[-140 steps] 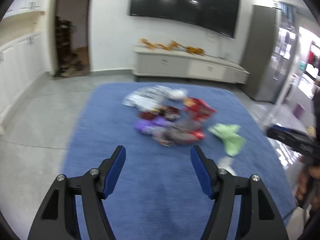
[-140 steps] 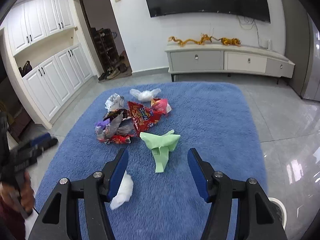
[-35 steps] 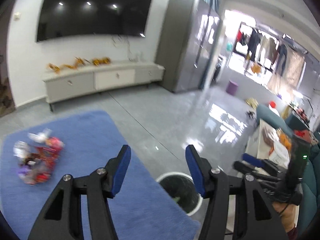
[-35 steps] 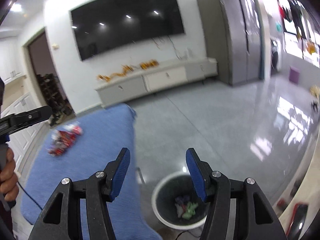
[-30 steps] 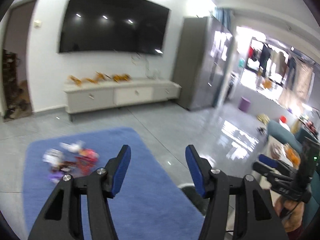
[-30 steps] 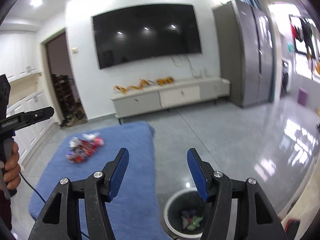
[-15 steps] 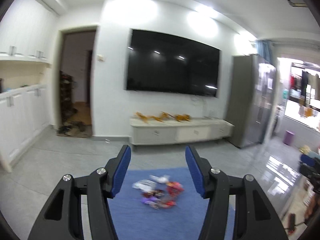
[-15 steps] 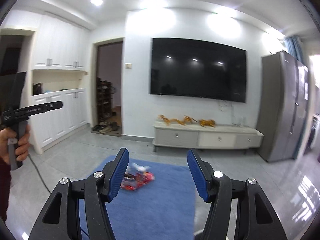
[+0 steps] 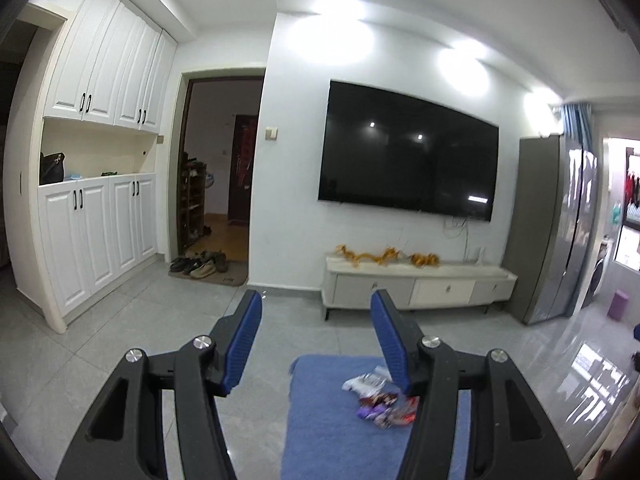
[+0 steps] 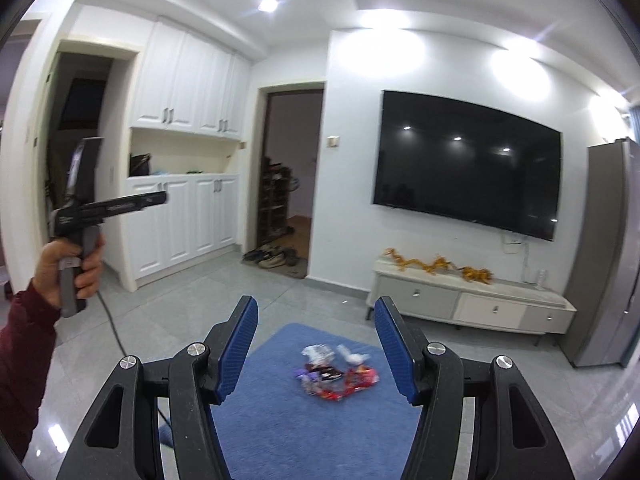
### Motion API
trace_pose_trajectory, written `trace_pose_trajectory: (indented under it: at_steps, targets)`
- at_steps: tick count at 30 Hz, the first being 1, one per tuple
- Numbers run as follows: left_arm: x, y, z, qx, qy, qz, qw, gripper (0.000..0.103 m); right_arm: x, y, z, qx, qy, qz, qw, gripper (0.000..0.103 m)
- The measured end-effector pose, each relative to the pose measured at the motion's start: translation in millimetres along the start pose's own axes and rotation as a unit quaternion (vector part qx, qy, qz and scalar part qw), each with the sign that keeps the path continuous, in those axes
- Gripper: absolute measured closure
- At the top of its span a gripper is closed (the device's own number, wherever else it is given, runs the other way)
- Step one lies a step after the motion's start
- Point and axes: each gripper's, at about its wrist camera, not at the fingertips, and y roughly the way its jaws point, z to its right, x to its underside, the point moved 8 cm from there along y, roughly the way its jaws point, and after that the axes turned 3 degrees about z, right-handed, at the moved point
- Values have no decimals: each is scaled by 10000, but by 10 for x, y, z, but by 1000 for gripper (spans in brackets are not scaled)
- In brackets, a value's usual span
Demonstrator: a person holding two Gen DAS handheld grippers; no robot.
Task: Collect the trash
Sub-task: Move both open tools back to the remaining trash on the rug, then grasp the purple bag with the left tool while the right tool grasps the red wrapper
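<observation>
With both my left gripper and right gripper spread and empty, I judge myself between pickups: wrapper pile lies well ahead on the blue rug, so next needs approach and descent.

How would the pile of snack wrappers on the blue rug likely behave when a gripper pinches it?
The wrappers look thin and crumpled, so probably light and floppy. Their glossy film may be slippery. Lying loosely heaped on the rug, they would likely come apart.
</observation>
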Motion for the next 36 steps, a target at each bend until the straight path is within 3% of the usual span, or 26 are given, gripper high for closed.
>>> trace_pose_trajectory:
  at_steps: [4, 9, 14, 19, 25, 29, 36]
  targets:
    - [254, 123, 39, -69, 141, -185, 9997, 48, 170, 200, -162, -232, 17, -223, 9995, 45]
    - [553, 339, 311, 135, 266, -436, 9986, 48, 360, 412, -291, -400, 42, -464, 9981, 44]
    - [831, 575, 715, 552, 295, -686, 9957, 48, 542, 636, -277, -509, 66, -639, 9966, 44]
    - [1256, 935, 1100, 945, 336, -1020, 9897, 48, 885, 962, 29, -488, 395, -879, 9941, 42]
    - [2041, 1673, 1402, 1259, 221, -1757, 9761, 48, 1513, 1618, 522, -535, 1047, -1411, 9830, 42]
    - [2575, 2241, 1388, 1326, 27, -2310, 9639, 48, 1931, 2107, 887, -428, 1489, -1727, 9727, 42]
    - [3200, 3019, 1327, 1352, -93, -2909, 9471, 48, 2530, 2864, 1286, -288, 1797, -2188, 9586, 42]
